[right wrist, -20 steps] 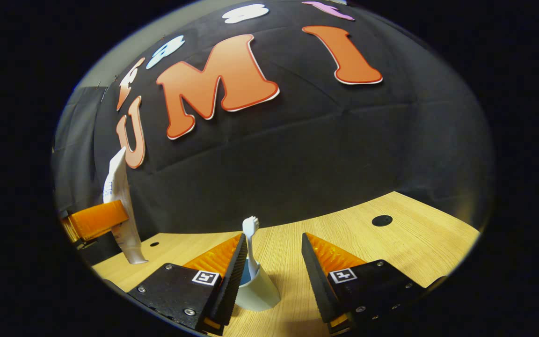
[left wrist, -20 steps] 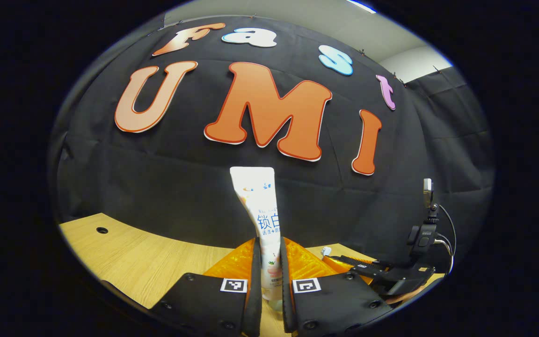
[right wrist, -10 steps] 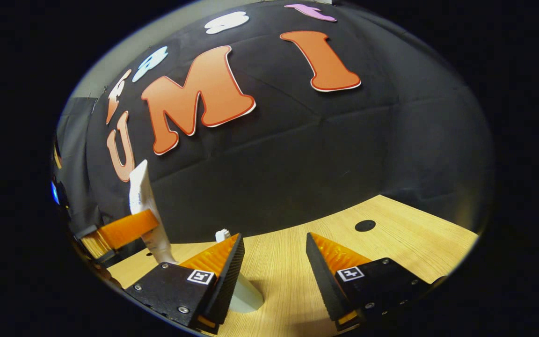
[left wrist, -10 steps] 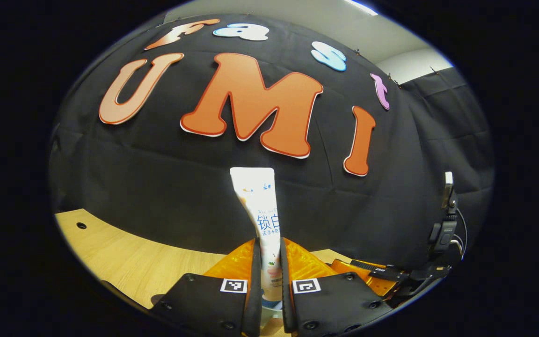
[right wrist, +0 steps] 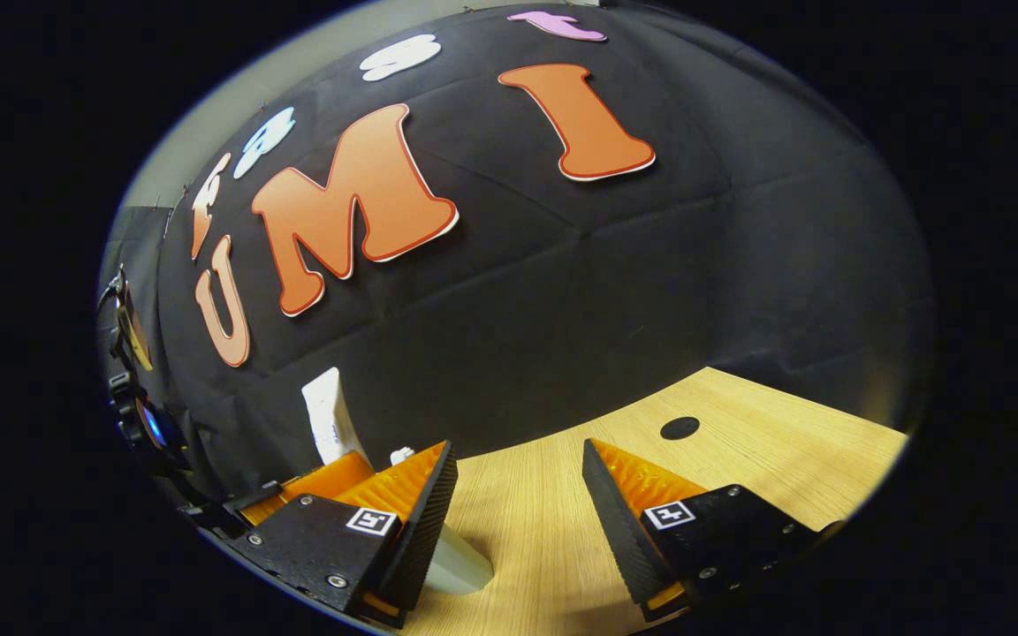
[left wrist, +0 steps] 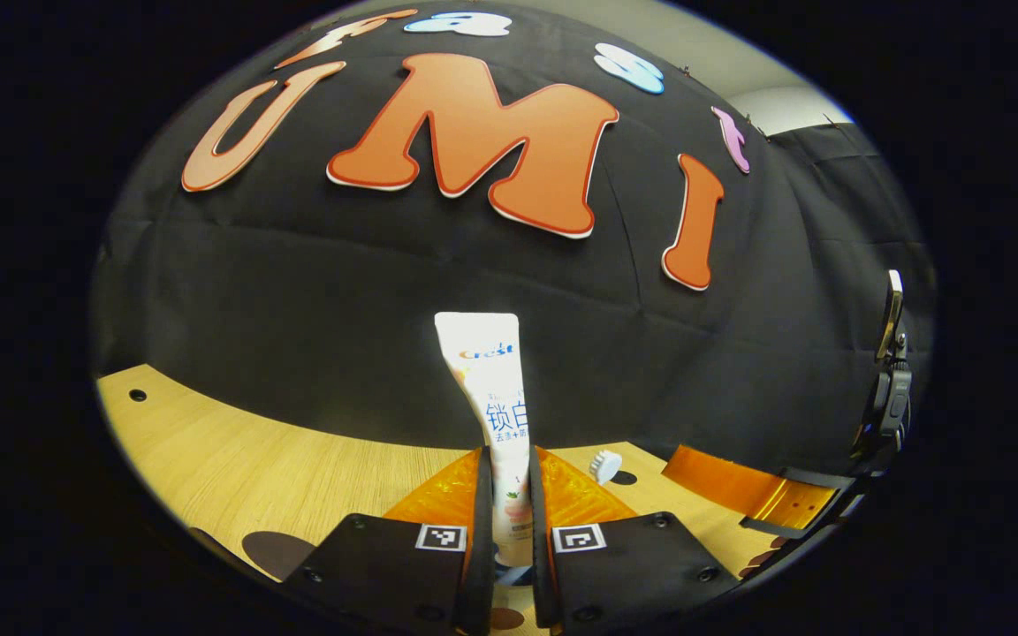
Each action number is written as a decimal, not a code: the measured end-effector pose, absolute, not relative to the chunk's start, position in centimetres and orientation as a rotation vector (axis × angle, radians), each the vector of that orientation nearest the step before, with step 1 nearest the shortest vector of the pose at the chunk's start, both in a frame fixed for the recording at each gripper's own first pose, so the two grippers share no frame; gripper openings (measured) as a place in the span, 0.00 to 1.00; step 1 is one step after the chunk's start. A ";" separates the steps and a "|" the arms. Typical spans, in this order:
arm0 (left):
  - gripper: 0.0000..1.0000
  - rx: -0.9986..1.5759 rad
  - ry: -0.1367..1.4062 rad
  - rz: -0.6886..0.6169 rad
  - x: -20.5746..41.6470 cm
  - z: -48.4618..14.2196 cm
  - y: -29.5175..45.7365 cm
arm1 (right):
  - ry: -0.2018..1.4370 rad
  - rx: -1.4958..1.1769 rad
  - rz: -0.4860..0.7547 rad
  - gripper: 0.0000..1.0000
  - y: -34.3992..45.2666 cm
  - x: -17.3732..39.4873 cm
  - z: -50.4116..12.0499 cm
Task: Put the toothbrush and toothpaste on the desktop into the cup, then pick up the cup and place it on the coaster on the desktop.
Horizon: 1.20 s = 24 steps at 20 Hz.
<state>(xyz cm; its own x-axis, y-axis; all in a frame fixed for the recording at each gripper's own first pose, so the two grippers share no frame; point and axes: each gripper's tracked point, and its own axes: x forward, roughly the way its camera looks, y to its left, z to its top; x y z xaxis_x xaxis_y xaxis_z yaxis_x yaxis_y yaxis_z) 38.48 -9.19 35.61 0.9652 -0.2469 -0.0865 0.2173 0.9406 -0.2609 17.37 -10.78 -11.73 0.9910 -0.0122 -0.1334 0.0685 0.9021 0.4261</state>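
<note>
I see my left gripper [left wrist: 509, 517] clamped with both fingers on the white plastic toothpaste tube [left wrist: 493, 415], which stands upright above the light wooden desktop [left wrist: 262, 473]. My right gripper [right wrist: 516, 495] has its jaws wide apart, empty. The pale cup [right wrist: 456, 565] stands just beside its left finger, with the white toothbrush head [right wrist: 401, 456] rising behind. A dark round coaster [left wrist: 275, 552] lies near the left gripper.

Your right gripper [right wrist: 516, 459] hangs with its jaws spread wide over the wooden desktop [right wrist: 739, 459], the cup [right wrist: 456, 565] standing just beside its finger at seven o'clock, the toothbrush [right wrist: 401, 456] head and the toothpaste [right wrist: 330, 426] tube rising behind toward nine o'clock.
</note>
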 end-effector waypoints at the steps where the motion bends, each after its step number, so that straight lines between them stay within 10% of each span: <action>1: 0.21 -0.247 0.131 -0.234 38.6 35.0 -9.2 | 0.130 0.439 -0.041 0.87 -10.7 17.5 -11.8; 19: 0.37 -0.168 0.163 -0.286 34.0 35.4 -8.9 | 0.102 0.400 -0.059 0.86 -11.0 17.0 -10.0; 24: 1.00 -0.113 0.155 -0.231 31.8 37.3 -4.8 | 0.151 0.381 -0.066 0.86 -10.5 16.3 -9.4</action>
<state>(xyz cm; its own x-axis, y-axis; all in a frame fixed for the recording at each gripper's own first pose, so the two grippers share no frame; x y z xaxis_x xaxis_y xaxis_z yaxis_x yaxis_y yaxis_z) 31.83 -4.84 37.29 0.9616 -0.2359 -0.1401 0.2184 0.9672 -0.1294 16.35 -10.54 -9.35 0.9866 -0.0355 -0.1595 0.0923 0.9264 0.3651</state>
